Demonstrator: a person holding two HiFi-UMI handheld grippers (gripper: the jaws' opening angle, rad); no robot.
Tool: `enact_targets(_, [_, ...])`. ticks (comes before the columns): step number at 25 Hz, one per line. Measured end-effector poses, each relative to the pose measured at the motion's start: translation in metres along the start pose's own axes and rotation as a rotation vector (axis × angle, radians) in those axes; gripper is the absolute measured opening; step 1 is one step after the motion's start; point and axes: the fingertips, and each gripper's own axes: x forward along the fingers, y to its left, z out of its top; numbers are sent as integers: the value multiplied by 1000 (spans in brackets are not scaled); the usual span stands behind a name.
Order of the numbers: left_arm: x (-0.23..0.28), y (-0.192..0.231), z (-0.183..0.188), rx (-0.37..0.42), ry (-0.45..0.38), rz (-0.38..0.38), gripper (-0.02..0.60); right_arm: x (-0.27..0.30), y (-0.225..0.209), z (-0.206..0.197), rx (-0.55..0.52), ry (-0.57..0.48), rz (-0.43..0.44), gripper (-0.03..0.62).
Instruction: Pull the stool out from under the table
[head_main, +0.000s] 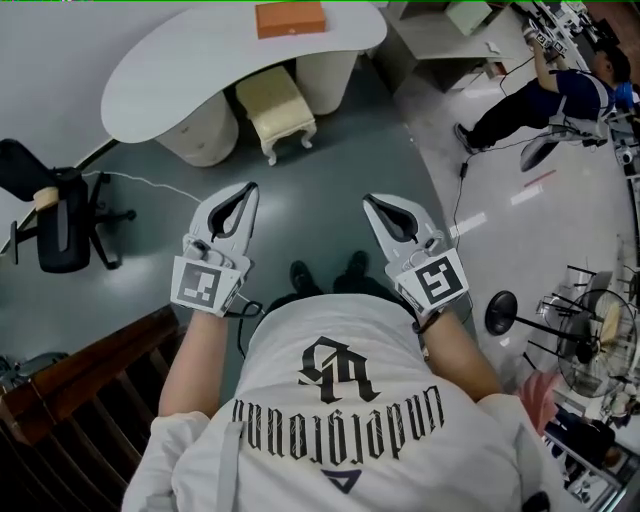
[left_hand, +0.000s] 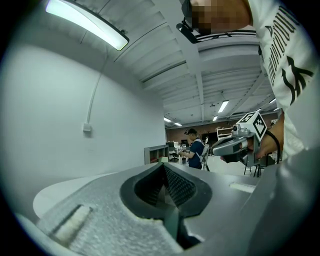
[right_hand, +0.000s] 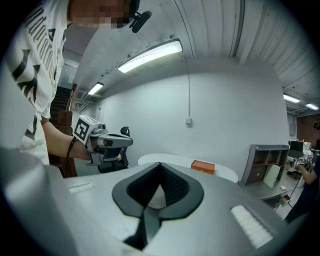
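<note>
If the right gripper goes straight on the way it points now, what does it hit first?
Probably the white table: the right gripper view shows the shut right gripper aimed at its top, left of the orange box. The stool sits lower, so the line likely passes above it.

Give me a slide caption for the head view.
Left gripper and right gripper, shut and empty, held short of the stool tucked partly under the white table.

Lab hall: strip light (left_hand: 87, 25), office chair (head_main: 62, 218), floor fan (head_main: 592, 348).
</note>
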Motion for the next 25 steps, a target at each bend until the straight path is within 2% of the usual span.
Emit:
enact_targets(4, [8, 18, -24, -20, 24, 31, 8, 25, -14, -9, 5, 8, 13, 2])
enact_targets(11, [37, 38, -36, -35, 30, 97, 8, 65, -57, -24, 1, 26, 76, 2])
enact_targets(20, [107, 72, -66, -107, 62, 150, 8, 139, -125, -59, 0, 79, 209, 3])
enact_targets(25, [159, 87, -84, -109, 56, 164, 13, 180, -155, -92, 7, 127, 285, 3])
